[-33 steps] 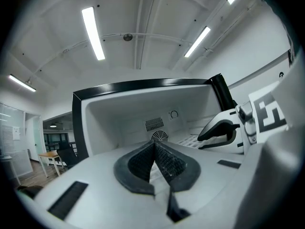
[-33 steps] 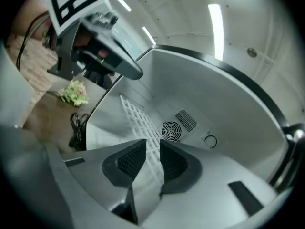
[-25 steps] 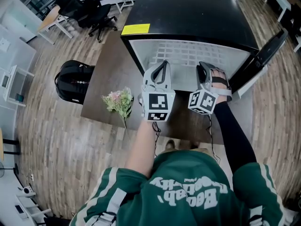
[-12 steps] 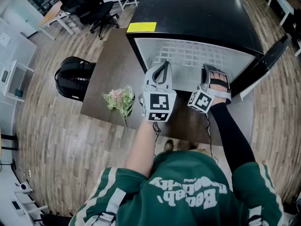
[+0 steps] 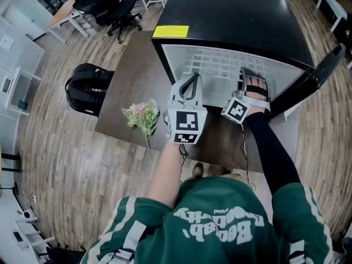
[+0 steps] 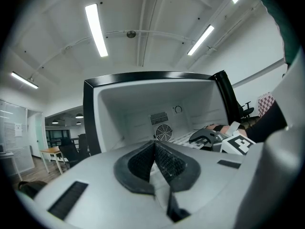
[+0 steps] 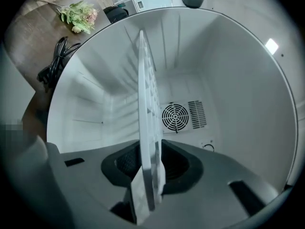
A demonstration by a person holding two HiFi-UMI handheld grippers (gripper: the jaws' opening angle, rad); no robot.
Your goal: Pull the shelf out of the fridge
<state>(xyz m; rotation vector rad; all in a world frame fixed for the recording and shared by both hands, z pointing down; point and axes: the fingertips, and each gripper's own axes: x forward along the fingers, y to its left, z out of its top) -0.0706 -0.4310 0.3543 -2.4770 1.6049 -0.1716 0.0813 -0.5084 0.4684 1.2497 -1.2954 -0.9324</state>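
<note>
A black mini fridge (image 5: 231, 15) stands open on a dark table (image 5: 132, 76). Its white grid shelf (image 5: 220, 65) lies inside. My right gripper (image 5: 245, 73) reaches into the fridge mouth at the shelf's front right edge. In the right gripper view the shelf (image 7: 145, 89) shows edge-on between the jaws of the right gripper (image 7: 151, 163). Those jaws have just been opening, and the pads stand slightly off the shelf on both sides. My left gripper (image 5: 191, 76) hovers at the shelf's front left. It (image 6: 155, 159) is shut on nothing and points into the white interior.
The fridge door (image 5: 319, 73) hangs open at the right. A bunch of flowers (image 5: 140, 117) lies on the table left of the grippers. A black backpack (image 5: 88, 89) sits on the wood floor beyond the table's left edge. Office chairs stand at the far left.
My right gripper has slid further into the fridge and rolled, so its marker cube shows a different face. The left gripper has stayed where it was.
</note>
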